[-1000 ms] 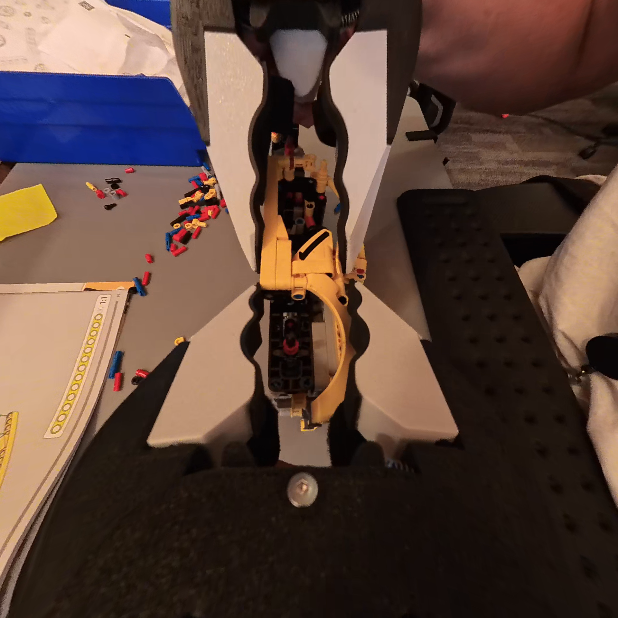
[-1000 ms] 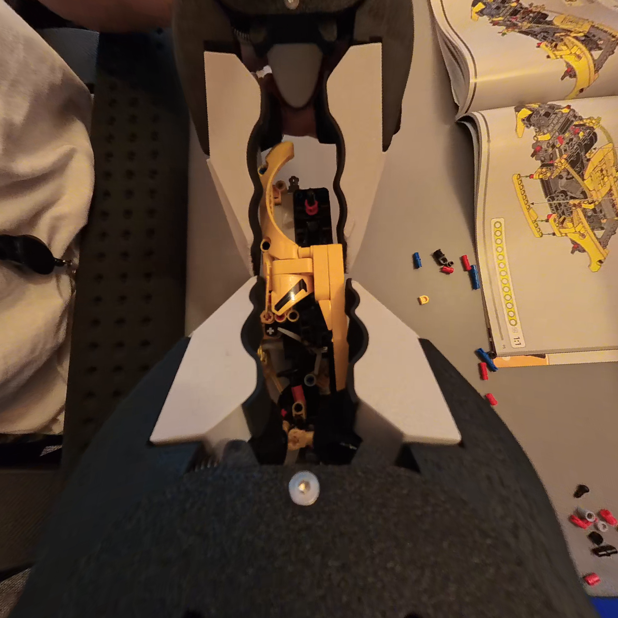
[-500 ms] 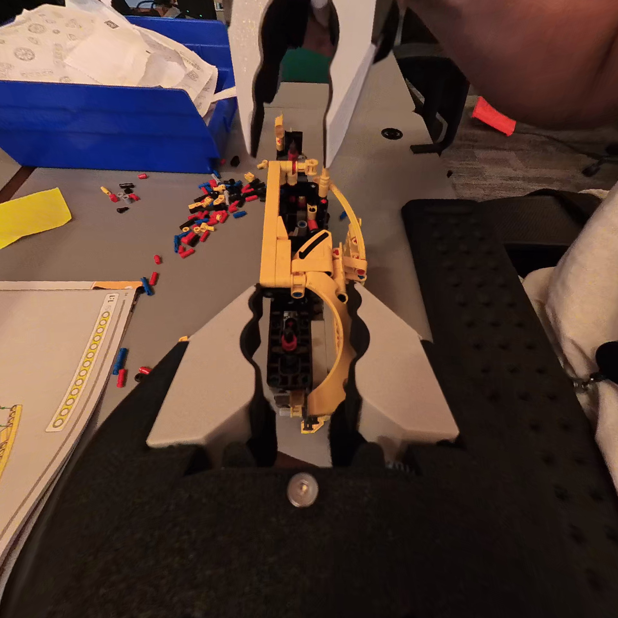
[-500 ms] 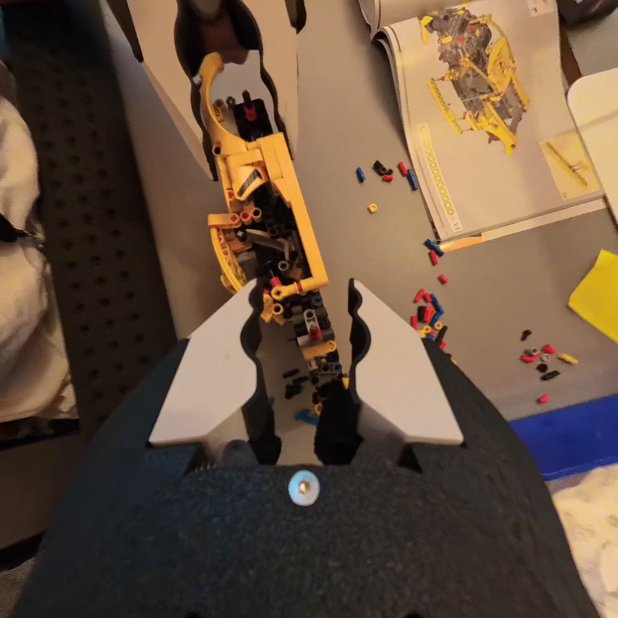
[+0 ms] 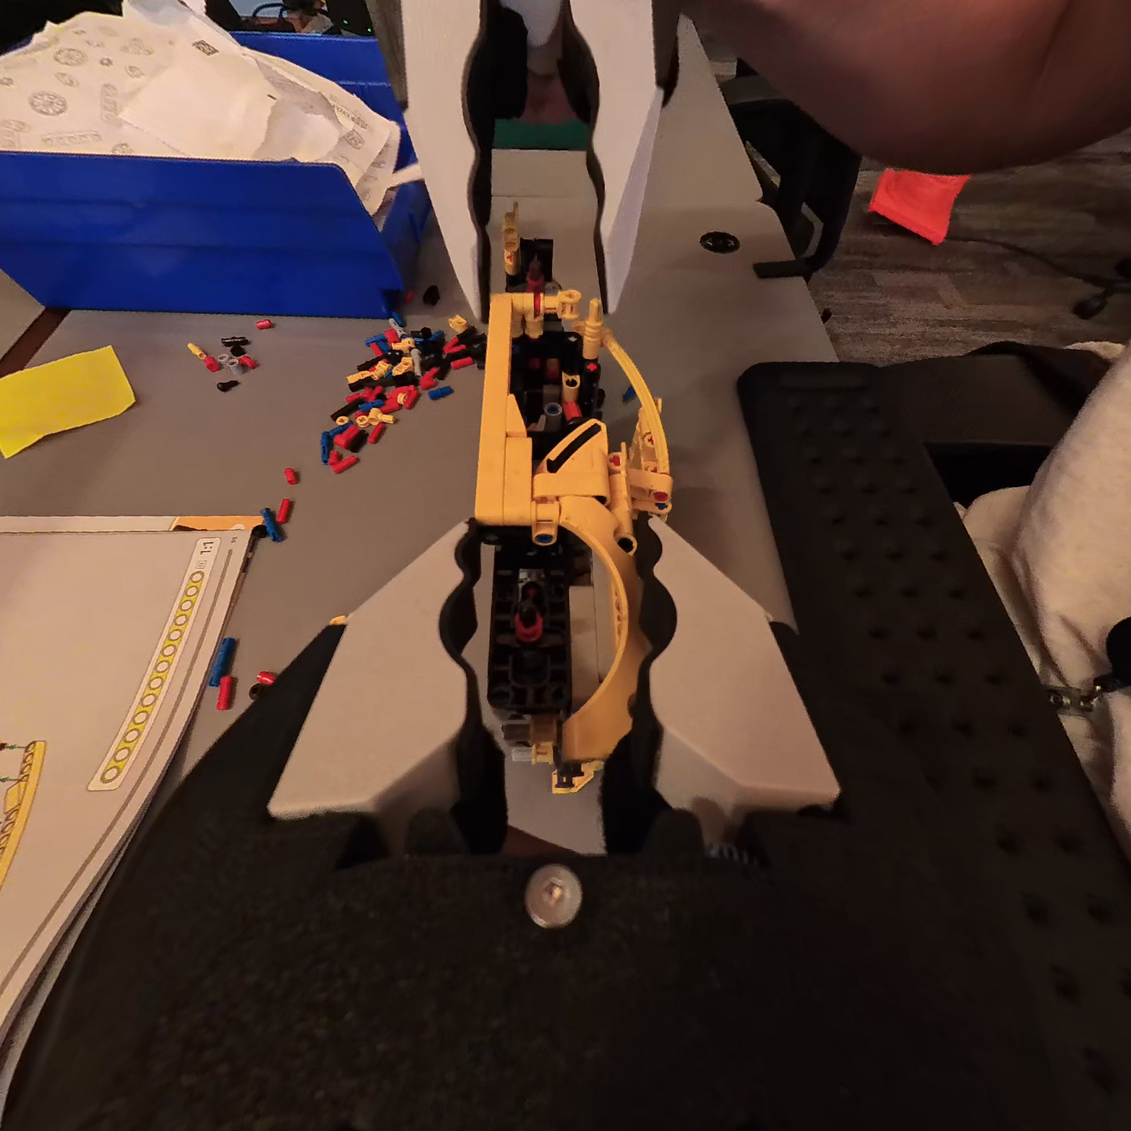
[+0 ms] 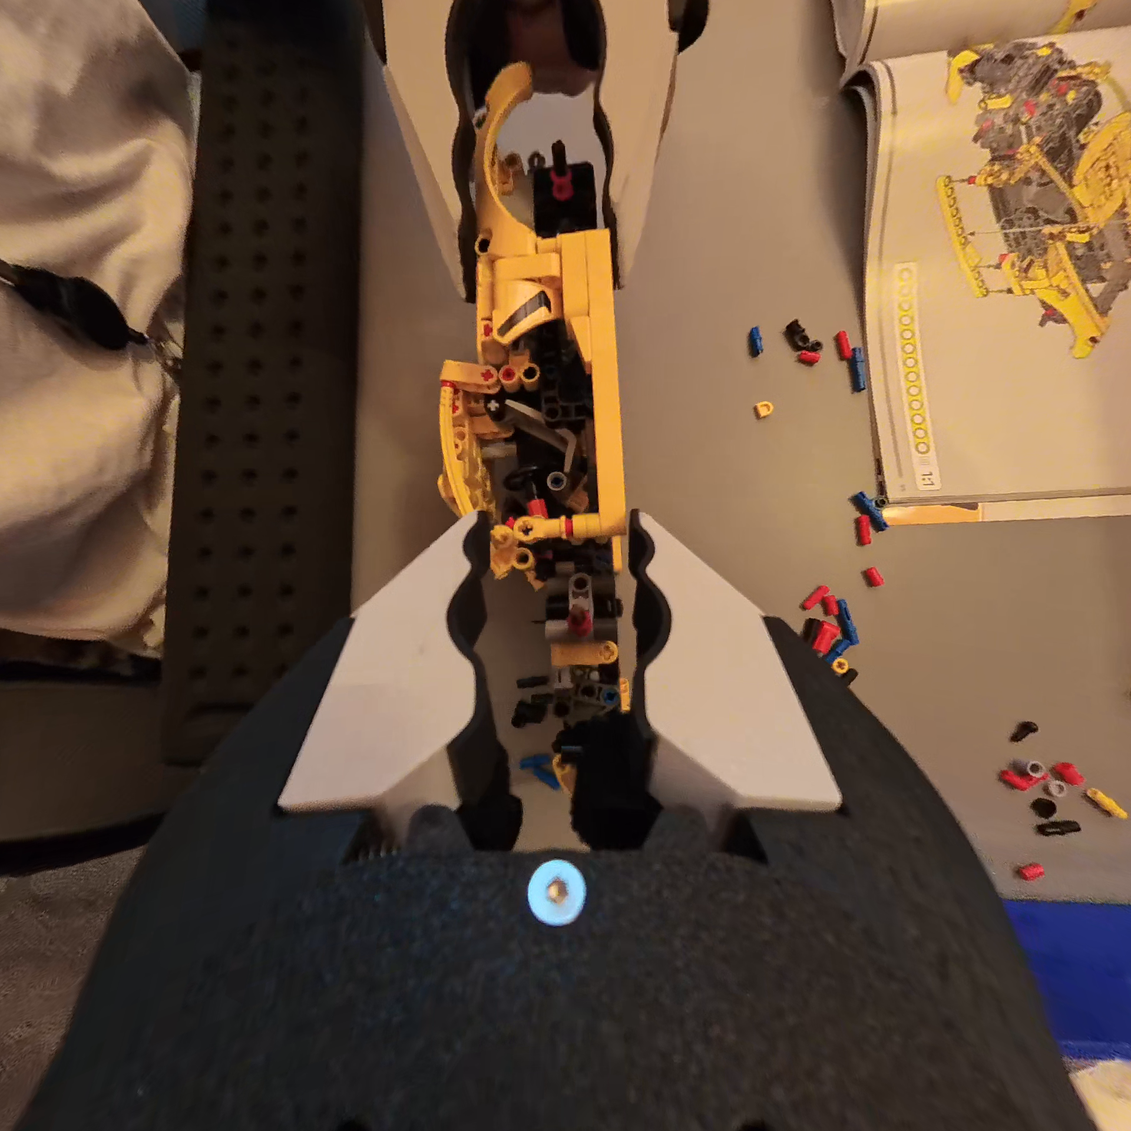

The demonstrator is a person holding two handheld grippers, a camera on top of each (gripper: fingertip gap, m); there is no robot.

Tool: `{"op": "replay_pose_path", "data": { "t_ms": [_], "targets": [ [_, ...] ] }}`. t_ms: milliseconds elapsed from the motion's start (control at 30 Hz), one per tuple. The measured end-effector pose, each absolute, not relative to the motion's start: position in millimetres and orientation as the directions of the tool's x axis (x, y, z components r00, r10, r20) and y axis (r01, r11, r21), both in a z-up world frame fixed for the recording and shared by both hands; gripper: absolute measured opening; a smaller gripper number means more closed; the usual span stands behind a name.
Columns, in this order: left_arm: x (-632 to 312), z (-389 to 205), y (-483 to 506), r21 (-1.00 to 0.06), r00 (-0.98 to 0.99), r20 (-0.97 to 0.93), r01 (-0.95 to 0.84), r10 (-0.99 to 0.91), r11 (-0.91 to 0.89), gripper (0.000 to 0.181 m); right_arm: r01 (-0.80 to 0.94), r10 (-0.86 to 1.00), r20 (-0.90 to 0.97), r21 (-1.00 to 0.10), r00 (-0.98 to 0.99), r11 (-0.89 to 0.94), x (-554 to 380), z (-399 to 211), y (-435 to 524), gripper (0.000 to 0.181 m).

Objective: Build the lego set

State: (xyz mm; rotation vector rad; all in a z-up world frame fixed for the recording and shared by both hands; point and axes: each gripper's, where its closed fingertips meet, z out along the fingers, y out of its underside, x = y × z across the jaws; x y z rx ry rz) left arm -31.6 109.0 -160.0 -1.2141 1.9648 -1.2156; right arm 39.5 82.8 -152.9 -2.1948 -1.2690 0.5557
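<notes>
A long yellow and black lego model lies lengthwise between both grippers, low over the grey table. My left gripper is shut on its near end, on the black frame and the yellow arch. My right gripper faces it from the far side. In the right wrist view the right gripper is open, its tips flanking the model's narrow tail with a gap on the left. The left gripper clamps the other end there.
Loose red, blue, black and yellow pins lie left of the model. An open instruction booklet lies at front left, a blue bin with paper bags and a yellow paper behind it. A black perforated pad is right of the model.
The right gripper let go of the model's far half, drew back and swung aside, and now stands in line again at the model's end. The left gripper keeps its hold.
</notes>
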Motion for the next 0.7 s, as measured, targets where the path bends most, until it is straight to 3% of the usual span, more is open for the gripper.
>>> {"op": "replay_pose_path", "data": {
  "t_ms": [300,700],
  "targets": [
    [-31.2,-160.2,108.6,-0.887,-0.464,0.027,-0.420,-0.886,0.193,0.051,0.610,0.874,-0.068,-0.690,0.482,-0.390,46.2,-139.4,86.6,0.039],
    [-31.1,-160.4,107.5,-0.887,-0.468,0.032,-0.420,-0.883,0.191,0.051,0.686,0.888,-0.008,-0.632,0.460,-0.361,46.6,-150.0,86.2,0.041]
  ]
}}
